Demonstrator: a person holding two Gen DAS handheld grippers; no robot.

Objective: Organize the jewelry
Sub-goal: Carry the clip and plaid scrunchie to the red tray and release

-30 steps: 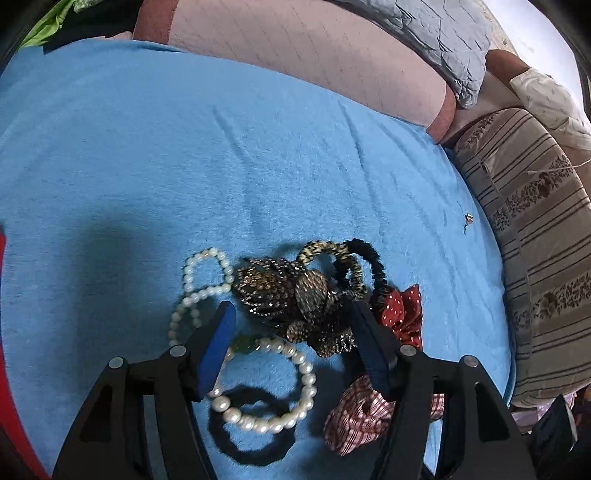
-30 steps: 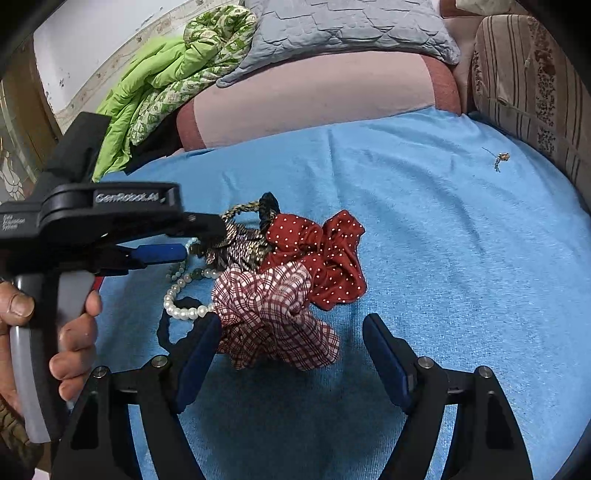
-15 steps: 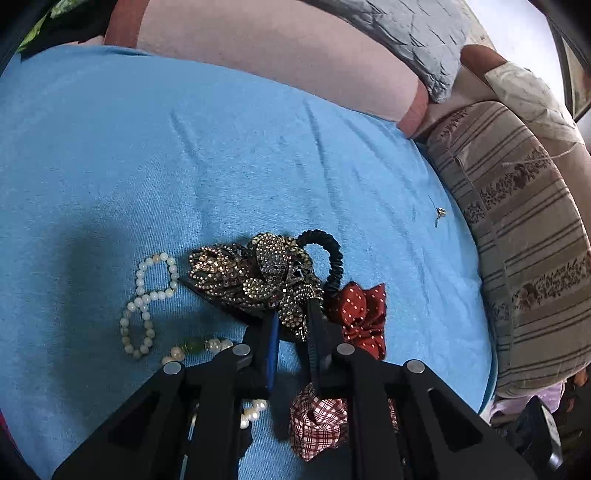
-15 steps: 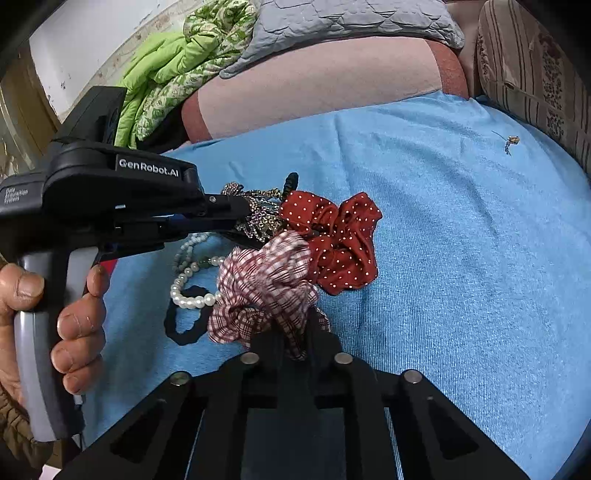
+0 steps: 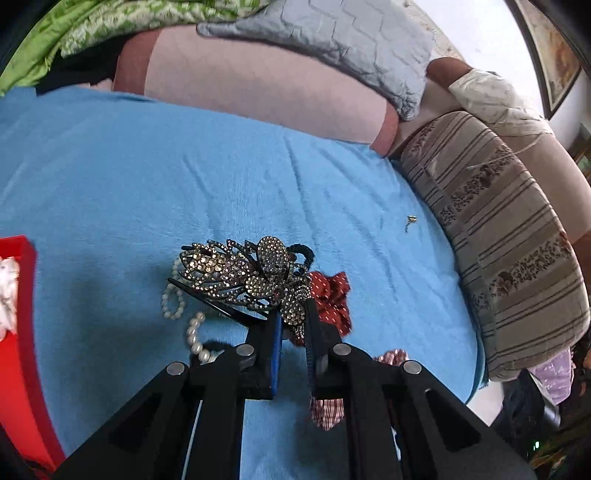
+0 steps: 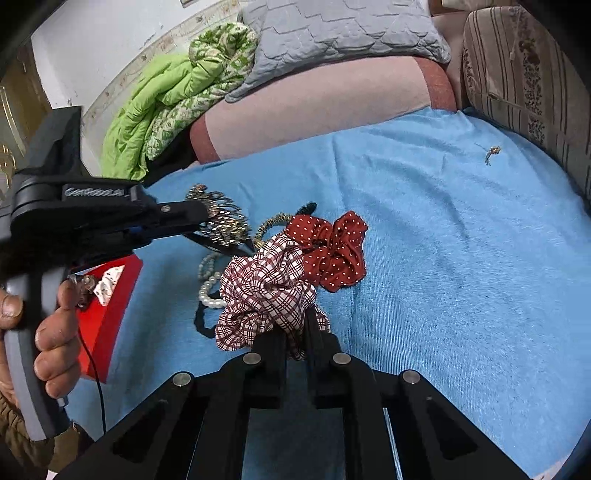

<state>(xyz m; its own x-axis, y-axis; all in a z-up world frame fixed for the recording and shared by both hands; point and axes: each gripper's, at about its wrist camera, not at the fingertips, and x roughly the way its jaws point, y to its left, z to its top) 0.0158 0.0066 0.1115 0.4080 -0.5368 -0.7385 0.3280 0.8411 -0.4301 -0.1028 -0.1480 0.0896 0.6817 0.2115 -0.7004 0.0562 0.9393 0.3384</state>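
Observation:
My left gripper is shut on a rhinestone butterfly hair clip and holds it above the blue cloth. The same clip shows in the right wrist view at the left gripper's tips. My right gripper is shut on a red-and-white checked scrunchie, lifted slightly off the cloth. A red polka-dot scrunchie lies just behind it. Pearl strands and a black hair tie lie beneath the clip. A red box sits at the left.
A small earring lies alone on the blue cloth at the far right. A pink bolster, a grey quilted pillow, a green blanket and a striped cushion border the cloth. A person's hand holds the left gripper.
Both grippers shut from open: the left on the rhinestone clip, the right on the checked scrunchie. The left gripper then lifted the clip off the pile, and the red box came into view.

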